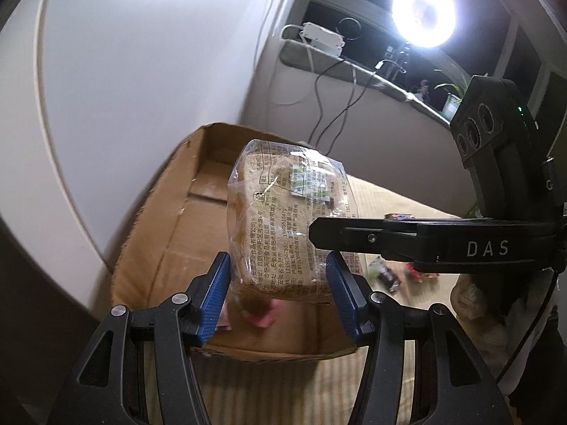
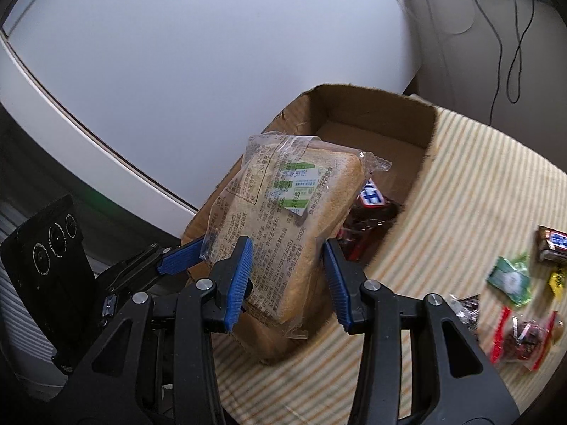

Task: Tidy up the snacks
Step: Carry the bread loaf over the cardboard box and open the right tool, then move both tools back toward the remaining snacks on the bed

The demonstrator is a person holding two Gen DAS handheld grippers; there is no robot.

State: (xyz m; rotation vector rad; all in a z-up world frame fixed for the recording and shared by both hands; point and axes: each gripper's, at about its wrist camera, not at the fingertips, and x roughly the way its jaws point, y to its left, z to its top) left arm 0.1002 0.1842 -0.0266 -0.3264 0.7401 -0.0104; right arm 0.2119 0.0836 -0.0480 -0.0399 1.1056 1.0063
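A clear-wrapped pack of sliced bread hangs above an open cardboard box. My left gripper is shut on the bread's lower end, blue pads on both sides. My right gripper also has its blue pads against the same bread pack, gripping it from another side. The right gripper's finger reaches across in the left wrist view. The left gripper's blue pad shows at the bread's left edge in the right wrist view. The box holds a dark wrapped snack bar.
Several loose wrapped snacks lie on the striped cloth at the right: a green packet, a red-edged packet and a brown bar. A white wall stands behind the box. A bright lamp and cables are at the back.
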